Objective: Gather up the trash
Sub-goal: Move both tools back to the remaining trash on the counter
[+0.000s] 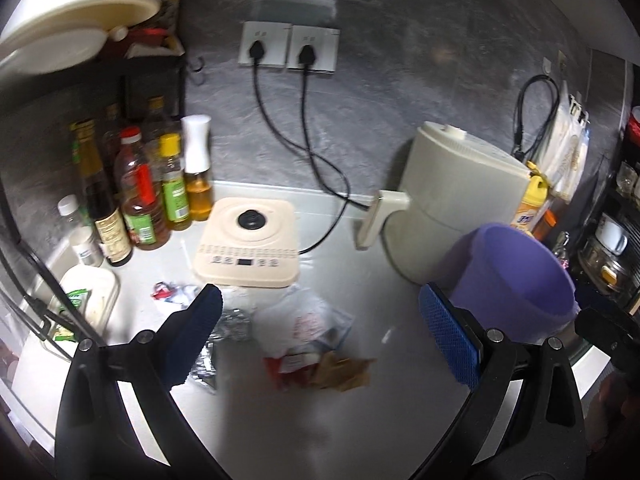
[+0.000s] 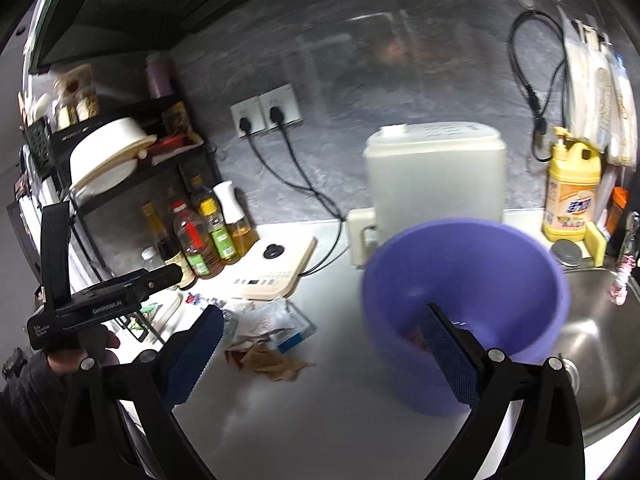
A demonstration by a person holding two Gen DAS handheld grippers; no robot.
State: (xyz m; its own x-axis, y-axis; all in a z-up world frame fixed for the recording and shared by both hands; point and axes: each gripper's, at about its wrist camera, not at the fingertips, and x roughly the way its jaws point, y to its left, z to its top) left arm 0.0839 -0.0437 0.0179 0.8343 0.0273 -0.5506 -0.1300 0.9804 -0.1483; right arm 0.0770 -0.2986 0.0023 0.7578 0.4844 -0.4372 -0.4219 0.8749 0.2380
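Note:
A pile of trash lies on the white counter: a clear plastic bag (image 1: 308, 320), crumpled brown paper (image 1: 344, 372), a red wrapper (image 1: 286, 366), foil (image 1: 234, 322) and a small red-and-white wrapper (image 1: 164, 291). The pile also shows in the right wrist view, with the brown paper (image 2: 272, 362). A purple bucket (image 1: 516, 276) stands to the right of the pile (image 2: 464, 304). My left gripper (image 1: 320, 336) is open and empty, hovering over the pile. My right gripper (image 2: 320, 354) is open and empty, with its right finger (image 2: 448, 356) in front of the bucket.
A cream induction hob (image 1: 248, 240), a cream air fryer (image 1: 452, 196), several oil and sauce bottles (image 1: 140, 196) and a white tray (image 1: 90, 292) stand behind and left of the pile. A steel sink (image 2: 600, 344) and yellow detergent bottle (image 2: 570, 192) are on the right.

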